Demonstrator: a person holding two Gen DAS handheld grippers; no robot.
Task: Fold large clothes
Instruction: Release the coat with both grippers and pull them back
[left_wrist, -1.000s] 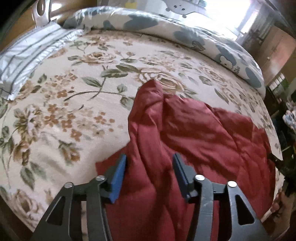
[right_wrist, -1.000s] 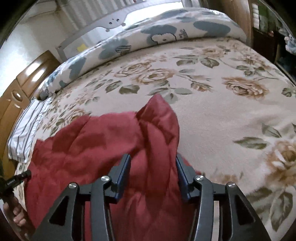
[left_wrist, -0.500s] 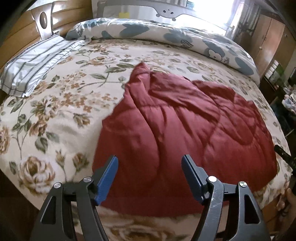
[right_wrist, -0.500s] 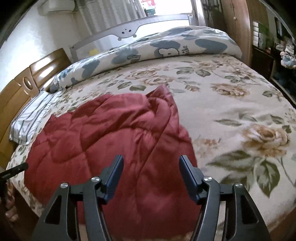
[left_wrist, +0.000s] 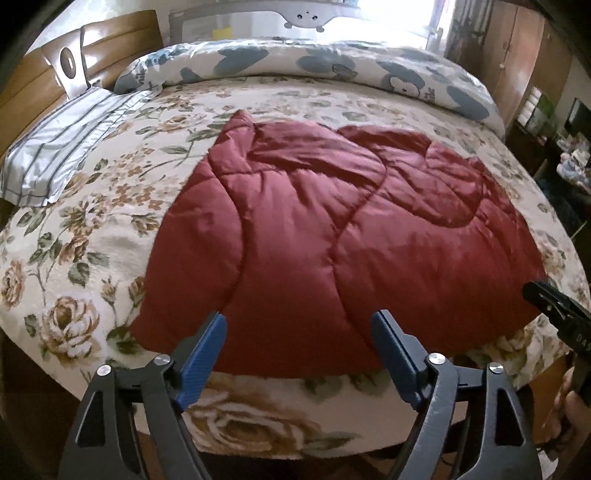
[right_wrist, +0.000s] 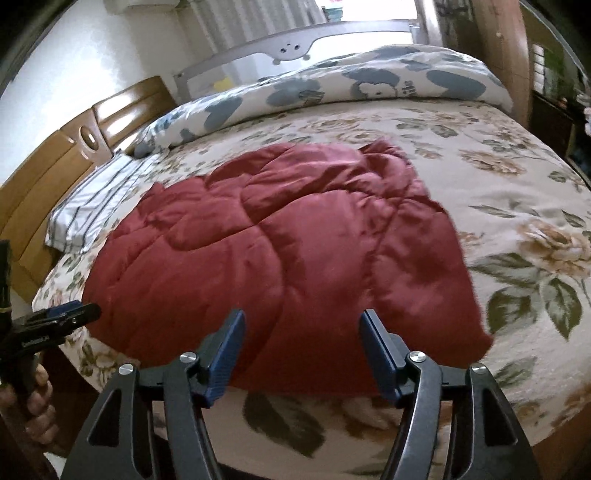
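A dark red quilted garment (left_wrist: 332, 229) lies folded and fairly flat on the floral bedspread (left_wrist: 74, 258), near the bed's front edge. It also shows in the right wrist view (right_wrist: 288, 258). My left gripper (left_wrist: 299, 325) is open and empty, held back over the garment's near edge. My right gripper (right_wrist: 301, 321) is open and empty, also just off the near edge. The right gripper's tip (left_wrist: 546, 299) shows at the right of the left wrist view; the left gripper's tip (right_wrist: 62, 314) shows at the left of the right wrist view.
A striped pillow (left_wrist: 62, 155) lies at the left by the wooden headboard (left_wrist: 44, 77). A rolled blue-patterned duvet (left_wrist: 332, 66) runs along the far side. A wooden wardrobe (left_wrist: 517, 55) stands at the right. A grey bed rail (right_wrist: 295, 44) stands behind.
Both grippers have let go of the red garment, opened wider and pulled back to the bed's front edge. The garment now lies flat on the bed.
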